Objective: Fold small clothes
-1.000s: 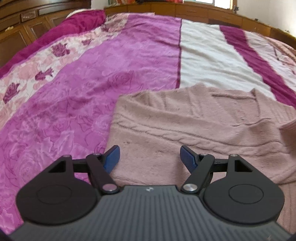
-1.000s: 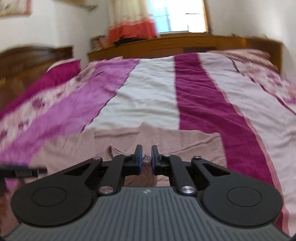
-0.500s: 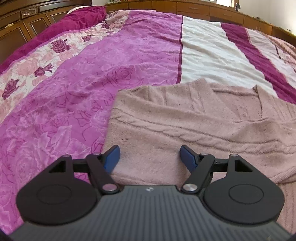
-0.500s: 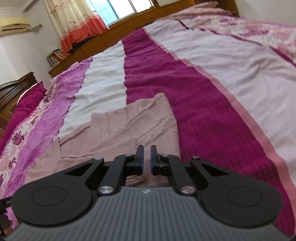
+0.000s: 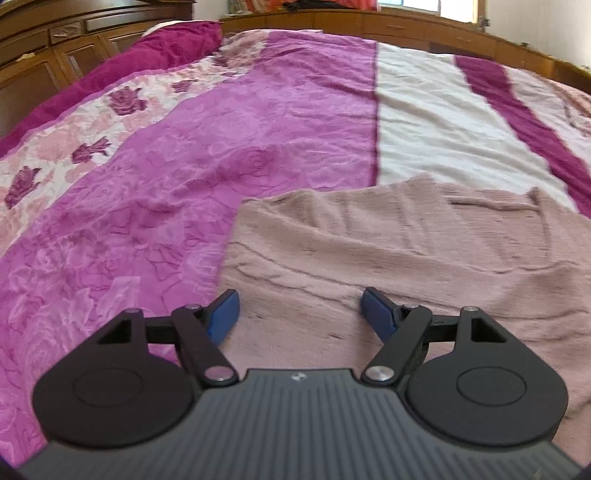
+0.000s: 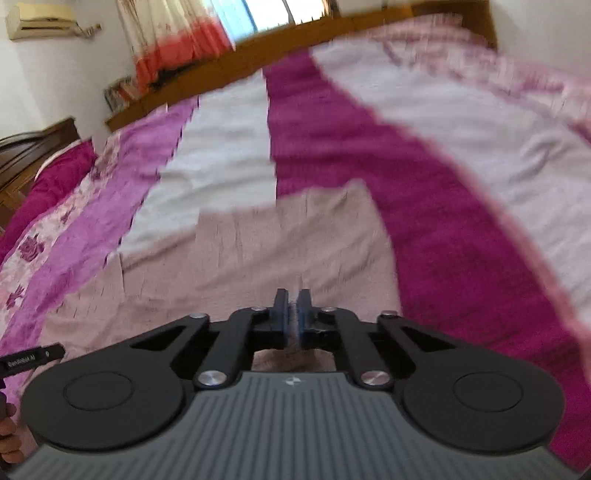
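Observation:
A dusty pink knitted sweater (image 5: 388,251) lies spread flat on the bed, its left edge in the middle of the left wrist view. My left gripper (image 5: 299,314) is open and empty, low over the sweater's near left part, one blue pad at its left edge. In the right wrist view the sweater (image 6: 258,251) fills the middle. My right gripper (image 6: 293,314) is shut, with a thin bit of the sweater's near edge pinched between its pads. That view is motion blurred.
The bed cover (image 5: 184,166) has magenta, white and floral pink stripes. Wooden cabinets (image 5: 55,55) stand at the far left and a wooden ledge (image 6: 332,33) runs along the far side under a curtained window. The other handle (image 6: 29,360) shows at the right view's left edge.
My right gripper has swung with the sweater's edge still pinched, and its view has tilted and blurred. My left gripper has stayed open and lifted its view slightly.

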`<move>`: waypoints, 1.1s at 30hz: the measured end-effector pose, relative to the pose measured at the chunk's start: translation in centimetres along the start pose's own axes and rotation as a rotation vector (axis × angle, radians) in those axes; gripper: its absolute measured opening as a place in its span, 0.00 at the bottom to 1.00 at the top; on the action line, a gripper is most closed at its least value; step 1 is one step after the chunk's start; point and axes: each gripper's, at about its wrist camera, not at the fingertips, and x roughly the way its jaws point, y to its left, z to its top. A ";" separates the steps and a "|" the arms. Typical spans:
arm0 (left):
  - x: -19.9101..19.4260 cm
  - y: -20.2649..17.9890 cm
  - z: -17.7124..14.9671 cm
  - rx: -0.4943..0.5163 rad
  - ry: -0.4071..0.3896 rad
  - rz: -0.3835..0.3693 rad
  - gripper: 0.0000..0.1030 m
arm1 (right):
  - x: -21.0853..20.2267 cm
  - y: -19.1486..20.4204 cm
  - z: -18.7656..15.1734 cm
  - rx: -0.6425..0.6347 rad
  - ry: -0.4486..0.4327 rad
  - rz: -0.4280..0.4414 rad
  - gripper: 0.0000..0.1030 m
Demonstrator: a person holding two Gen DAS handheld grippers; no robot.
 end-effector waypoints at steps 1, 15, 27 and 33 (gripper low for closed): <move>0.3 0.2 0.0 -0.011 0.002 0.006 0.73 | -0.6 0.1 0.1 -0.011 -0.034 -0.026 0.01; -1.0 -0.1 -0.1 -0.022 -0.064 0.056 0.72 | -1.9 2.5 -0.2 -0.090 -0.046 0.117 0.51; 2.0 1.4 -0.3 -0.040 -0.016 0.141 0.82 | 6.3 12.4 -3.7 -0.360 0.046 0.069 0.49; 2.1 1.8 -0.4 -0.054 -0.020 0.128 0.83 | 4.8 11.9 -2.2 -0.294 0.074 0.086 0.50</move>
